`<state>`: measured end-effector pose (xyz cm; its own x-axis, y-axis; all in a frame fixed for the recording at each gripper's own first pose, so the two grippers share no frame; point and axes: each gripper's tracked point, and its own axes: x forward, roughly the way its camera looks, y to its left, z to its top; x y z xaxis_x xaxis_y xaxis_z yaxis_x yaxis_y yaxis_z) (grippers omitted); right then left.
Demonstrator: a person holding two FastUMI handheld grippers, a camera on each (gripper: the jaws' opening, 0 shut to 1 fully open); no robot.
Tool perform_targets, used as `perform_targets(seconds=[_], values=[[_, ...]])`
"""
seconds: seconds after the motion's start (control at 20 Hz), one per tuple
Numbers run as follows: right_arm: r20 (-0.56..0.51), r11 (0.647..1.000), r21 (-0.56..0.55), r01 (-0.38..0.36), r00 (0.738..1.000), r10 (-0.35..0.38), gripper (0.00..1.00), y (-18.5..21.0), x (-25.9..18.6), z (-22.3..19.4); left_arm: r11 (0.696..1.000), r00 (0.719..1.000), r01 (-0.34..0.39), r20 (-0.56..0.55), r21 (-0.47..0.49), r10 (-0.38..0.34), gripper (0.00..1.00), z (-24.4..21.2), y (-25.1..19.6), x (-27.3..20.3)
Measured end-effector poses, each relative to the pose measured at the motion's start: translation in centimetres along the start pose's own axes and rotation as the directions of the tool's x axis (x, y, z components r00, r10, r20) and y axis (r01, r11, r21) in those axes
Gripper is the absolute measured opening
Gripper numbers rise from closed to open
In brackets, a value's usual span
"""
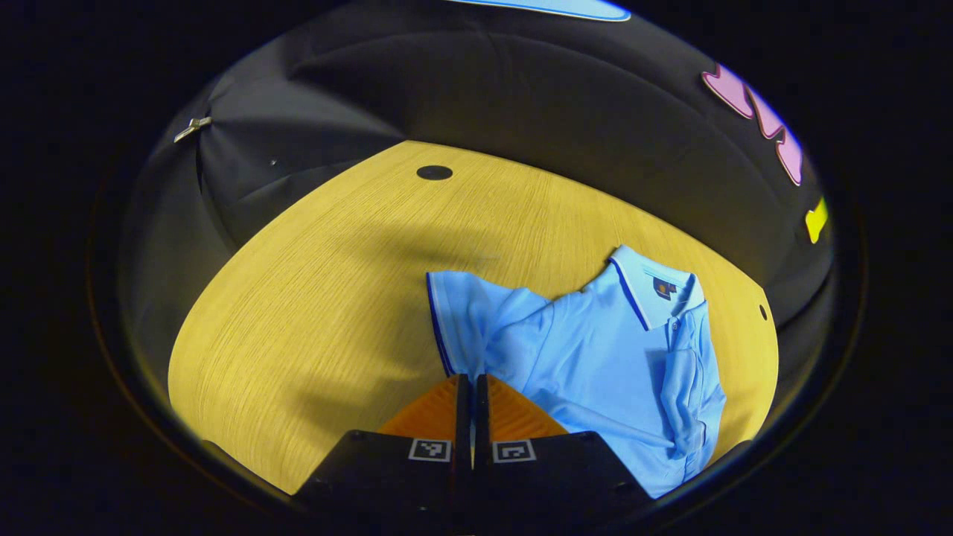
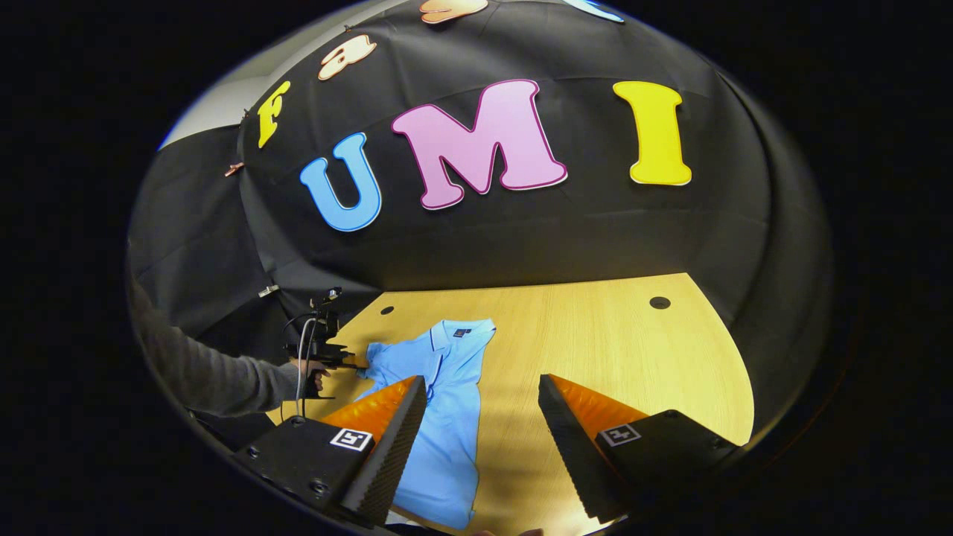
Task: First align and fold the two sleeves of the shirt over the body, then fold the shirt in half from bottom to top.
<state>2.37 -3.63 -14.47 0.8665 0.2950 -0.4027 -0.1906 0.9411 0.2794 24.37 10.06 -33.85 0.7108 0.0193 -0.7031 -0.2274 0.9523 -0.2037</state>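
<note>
Beside the worktop [image 2: 595, 335], a grey long sleeve [image 2: 216, 376]; black hand-held gripper [image 2: 476, 387] bodies bear square black-and-white markers [image 2: 351, 438], screws.

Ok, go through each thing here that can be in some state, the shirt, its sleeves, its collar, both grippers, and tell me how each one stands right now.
shirt: lying on the table, not yet folded in half.
near sleeve: pinched at its edge, partly lifted.
far sleeve: folded over the body.
collar: flat, turned down.
left gripper: shut on the near sleeve.
right gripper: open, holding nothing, above the shirt's lower part.
</note>
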Motion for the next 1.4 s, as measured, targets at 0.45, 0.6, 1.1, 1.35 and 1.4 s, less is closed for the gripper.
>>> perform_targets(seconds=[0.45, 0.6, 1.1, 1.35, 1.4], values=[[-0.005, 0.999, 0.031, -0.011, 1.000, 0.011, 0.94, 0.0, -0.4, -0.3, 0.986, 0.977, 0.159, 0.140, 0.044, -0.163, 0.06, 2.3, -6.4, -4.7], [-0.004, 0.999, 0.040, -0.009, 1.000, 0.010, 0.94, -0.3, -0.6, -0.3, 0.968, 0.956, 0.234, 0.161, 0.093, -0.247, 0.06, 1.9, -10.2, -7.1], [-0.012, 0.998, 0.066, -0.011, 1.000, 0.011, 0.94, -0.9, -1.1, -1.1, 0.866, 0.914, 0.376, 0.021, 0.330, -0.405, 0.06, -4.9, -21.2, -9.7], [-0.014, 0.997, 0.076, -0.008, 1.000, 0.009, 0.94, -1.3, -1.6, -1.6, 0.820, 0.937, 0.334, -0.073, 0.465, -0.341, 0.06, -8.9, -22.5, -7.9], [-0.015, 0.997, 0.079, -0.004, 1.000, 0.005, 0.94, -1.3, -1.7, -1.9, 0.812, 0.945, 0.316, -0.081, 0.490, -0.318, 0.06, -9.6, -22.4, -7.5]])
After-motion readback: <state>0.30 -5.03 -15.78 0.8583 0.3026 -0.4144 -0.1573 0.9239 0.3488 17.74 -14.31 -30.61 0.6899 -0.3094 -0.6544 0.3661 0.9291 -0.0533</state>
